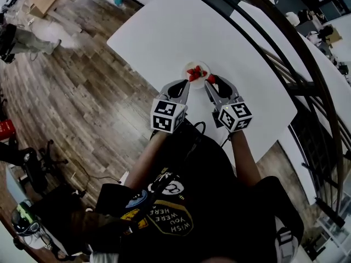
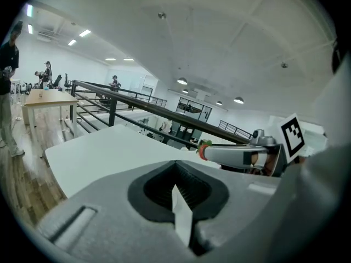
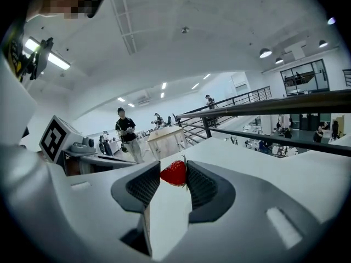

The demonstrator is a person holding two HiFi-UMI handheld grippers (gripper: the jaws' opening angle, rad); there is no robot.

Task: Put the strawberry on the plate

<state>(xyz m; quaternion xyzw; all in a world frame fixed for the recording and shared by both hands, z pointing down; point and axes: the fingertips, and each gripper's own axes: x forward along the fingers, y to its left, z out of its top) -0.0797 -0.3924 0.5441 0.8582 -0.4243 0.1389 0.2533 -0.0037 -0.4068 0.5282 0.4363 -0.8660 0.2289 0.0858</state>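
Two tongs are hovering over the white tabletop (image 1: pixel 181 32), both pointing at the small plate (image 1: pixel 202 65). Right tongs (image 1: pixel 214 81) are pinching a red strawberry (image 3: pixel 174 173) between their dark ribbed pads, and that berry is hanging at the plate's right edge on the person's side (whether it is touching the rim cannot be told). Left tongs (image 1: pixel 183 86) are sitting pressed together with nothing between them, their tips just beside the plate's left edge. More red strawberries (image 1: pixel 193 73) are lying on the plate itself. Beyond the plate, a dark railing (image 2: pixel 137 104) is running past the tabletop's far side.
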